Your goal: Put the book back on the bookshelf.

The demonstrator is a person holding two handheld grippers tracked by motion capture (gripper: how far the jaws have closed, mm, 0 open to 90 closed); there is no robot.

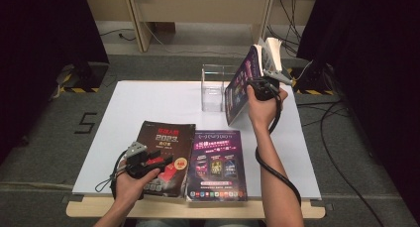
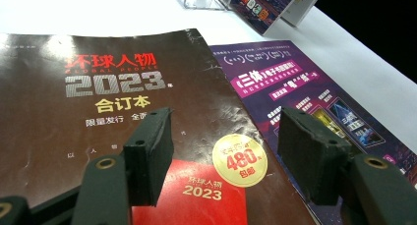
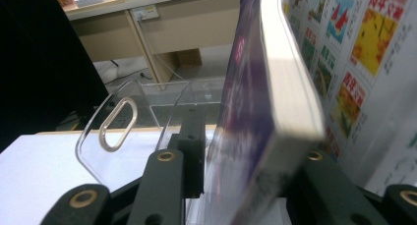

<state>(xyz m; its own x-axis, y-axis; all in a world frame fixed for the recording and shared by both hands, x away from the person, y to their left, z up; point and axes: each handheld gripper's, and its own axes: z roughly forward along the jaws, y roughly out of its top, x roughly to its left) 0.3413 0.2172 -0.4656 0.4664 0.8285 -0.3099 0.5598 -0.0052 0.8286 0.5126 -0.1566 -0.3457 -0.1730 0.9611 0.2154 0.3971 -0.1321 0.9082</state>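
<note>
my left gripper (image 1: 157, 160) rests on the dark 2023 magazine (image 1: 163, 155) at the near edge, jaws apart and grasping nothing (a purple booklet (image 1: 218, 165) lies just beside it). farther off, my right gripper (image 1: 265, 85) holds a purple-covered book (image 1: 240, 85) upright between its jaws, beside the clear acrylic holder (image 1: 214, 88).

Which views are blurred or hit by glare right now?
Right gripper view: the held purple book is out of focus up close; the clear acrylic holder is sharper. Left gripper view: sharp, with slight sheen on the brown magazine. High view: soft, dark at both sides.
</note>
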